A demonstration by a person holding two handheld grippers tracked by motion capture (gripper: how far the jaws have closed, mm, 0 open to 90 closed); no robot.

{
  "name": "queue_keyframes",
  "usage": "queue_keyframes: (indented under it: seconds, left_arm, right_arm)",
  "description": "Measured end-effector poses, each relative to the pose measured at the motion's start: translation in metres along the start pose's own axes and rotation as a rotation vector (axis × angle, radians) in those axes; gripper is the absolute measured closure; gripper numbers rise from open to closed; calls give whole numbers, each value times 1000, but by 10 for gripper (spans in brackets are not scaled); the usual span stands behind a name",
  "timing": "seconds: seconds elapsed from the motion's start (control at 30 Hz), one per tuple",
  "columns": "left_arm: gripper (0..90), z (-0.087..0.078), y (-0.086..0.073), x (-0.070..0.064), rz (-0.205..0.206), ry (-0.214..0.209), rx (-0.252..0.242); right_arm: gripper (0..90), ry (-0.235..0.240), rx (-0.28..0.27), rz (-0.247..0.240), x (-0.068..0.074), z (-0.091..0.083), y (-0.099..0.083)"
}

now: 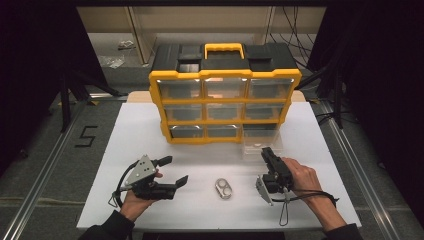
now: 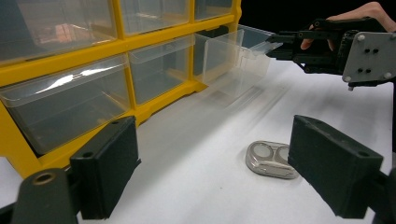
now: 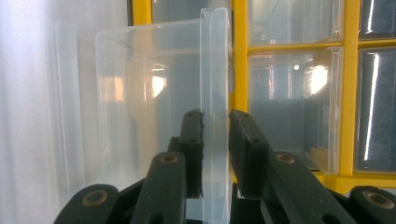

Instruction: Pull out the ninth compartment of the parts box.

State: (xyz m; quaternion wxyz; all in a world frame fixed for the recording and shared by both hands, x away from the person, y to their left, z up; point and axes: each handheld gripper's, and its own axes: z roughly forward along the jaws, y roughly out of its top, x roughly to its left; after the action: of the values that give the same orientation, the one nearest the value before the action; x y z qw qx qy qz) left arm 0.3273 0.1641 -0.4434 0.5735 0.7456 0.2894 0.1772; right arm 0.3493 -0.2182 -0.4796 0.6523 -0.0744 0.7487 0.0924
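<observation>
Gripping the front lip of a clear plastic drawer (image 1: 261, 142), the right tongs (image 1: 266, 151) reach toward the bottom-right bay of a yellow-and-black organiser cabinet (image 1: 225, 102) that stands at the far side of a white worktop (image 1: 150, 145). In the right gripper view the two black jaws sit on either side of the drawer's thin front wall (image 3: 215, 93), clamped on it, with the cabinet's yellow frame (image 3: 240, 56) just beyond. The drawer stands pulled well out of its bay and rests on the worktop, still close against the cabinet; the left gripper view shows it (image 2: 236, 58) jutting out from the row of shut drawers, with the right tongs (image 2: 280, 44) at its near edge and the person's right hand (image 2: 355, 16) behind them.

The left tongs (image 1: 176, 171) are held low over the near-left part of the worktop, pointing right, jaws wide apart and holding nothing; in their own view the two black pads (image 2: 107, 168) frame bare white surface.

Between the two hands, near the front edge, lies a small silver oval case (image 1: 223, 189) with two round recesses, flat on the worktop and apart from both tongs. In the left gripper view it (image 2: 271, 158) lies just beside the right-hand pad.
</observation>
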Motion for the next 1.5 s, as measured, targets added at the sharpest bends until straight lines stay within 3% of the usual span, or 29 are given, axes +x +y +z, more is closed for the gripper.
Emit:
queue_keyframes:
  seconds: [0.33, 0.43, 0.8, 0.93, 1.13, 1.33, 1.5]
  left_arm:
    - [156, 0, 0, 0, -1, 1, 1]
    - [156, 0, 0, 0, -1, 1, 0]
    - [156, 0, 0, 0, 0, 2, 2]
    - [156, 0, 0, 0, 1, 3, 3]
    - [156, 0, 0, 0, 0, 4, 1]
    - [156, 0, 0, 0, 0, 4, 0]
    - [156, 0, 0, 0, 1, 4, 0]
  right_arm:
    - [759, 4, 5, 5, 0, 0, 0]
    - [694, 13, 12, 9, -2, 0, 0]
    - [549, 36, -33, 107, -11, -6, 5]
    - [492, 54, -55, 180, -13, -8, 6]
    - [442, 119, -97, 369, -20, -14, 12]
    - [423, 139, -116, 464, -26, -19, 17]
    - [356, 148, -123, 540, -30, -21, 20]
